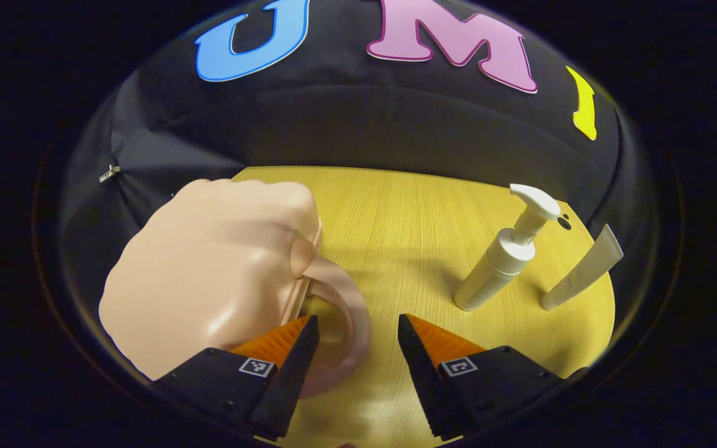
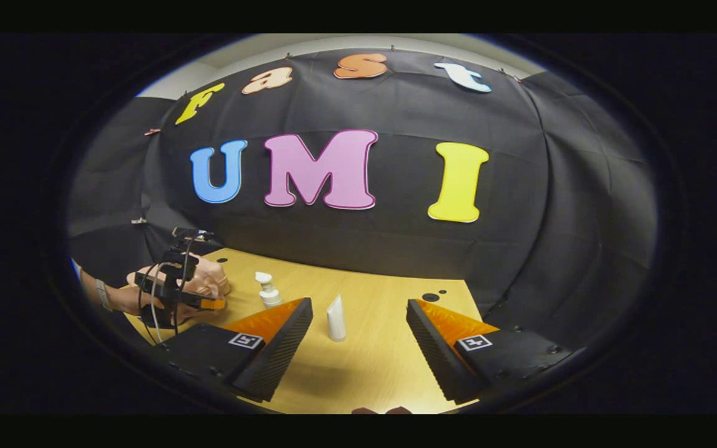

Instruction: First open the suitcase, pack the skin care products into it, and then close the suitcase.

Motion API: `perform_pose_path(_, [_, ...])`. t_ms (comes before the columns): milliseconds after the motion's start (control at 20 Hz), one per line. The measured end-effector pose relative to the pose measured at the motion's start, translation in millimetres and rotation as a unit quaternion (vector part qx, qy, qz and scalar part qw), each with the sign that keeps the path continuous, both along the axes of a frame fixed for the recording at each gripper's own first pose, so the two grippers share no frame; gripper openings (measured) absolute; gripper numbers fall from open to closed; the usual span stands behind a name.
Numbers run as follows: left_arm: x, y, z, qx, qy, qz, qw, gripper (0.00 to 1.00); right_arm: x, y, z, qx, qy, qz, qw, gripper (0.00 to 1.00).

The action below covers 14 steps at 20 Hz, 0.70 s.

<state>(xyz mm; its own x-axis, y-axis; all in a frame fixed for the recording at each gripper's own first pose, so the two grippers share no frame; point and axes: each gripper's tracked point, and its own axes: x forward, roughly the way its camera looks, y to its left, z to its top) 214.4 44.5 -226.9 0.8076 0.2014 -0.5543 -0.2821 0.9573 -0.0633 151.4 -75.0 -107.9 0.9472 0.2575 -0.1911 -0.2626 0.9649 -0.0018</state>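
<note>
Both jaws wide apart, holding nothing.

We see the left gripper at the closed pink suitcase; the right gripper hovers over the surface, with pump bottle and tube upright beyond.

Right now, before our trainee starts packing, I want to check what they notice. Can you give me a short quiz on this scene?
1. True or false: the pump bottle is already inside the suitcase.
2. What stands on the table next to the pump bottle? A) a white tube B) a jar C) a comb
3. Fill in: the left gripper is open, close to the suitcase's ____.
Key: 1 false; 2 A; 3 handle.
</note>
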Motion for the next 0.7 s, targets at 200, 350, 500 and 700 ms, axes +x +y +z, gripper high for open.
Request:
perform_pose_path(200, [-5,4,-7,-0.016,0.024,-0.022,0.999,0.38,-2,14,-2,0.008,0.005,0.005,1.0,0.97])
perform_pose_path(350, [-2,-4,14,0.002,0.007,-0.071,0.997,0.16,-2,20,-5,0.011,0.011,0.003,1.0,0.97])
perform_pose_path(500, [-2,-2,25,0.017,0.018,-0.079,0.997,0.14,0,24,-7,0.021,0.018,-0.002,1.0,0.97])
perform_pose_path(700, [-11,7,55,-0.009,0.004,-0.081,0.997,0.08,0,26,-5,0.018,0.014,-0.008,1.0,0.97])
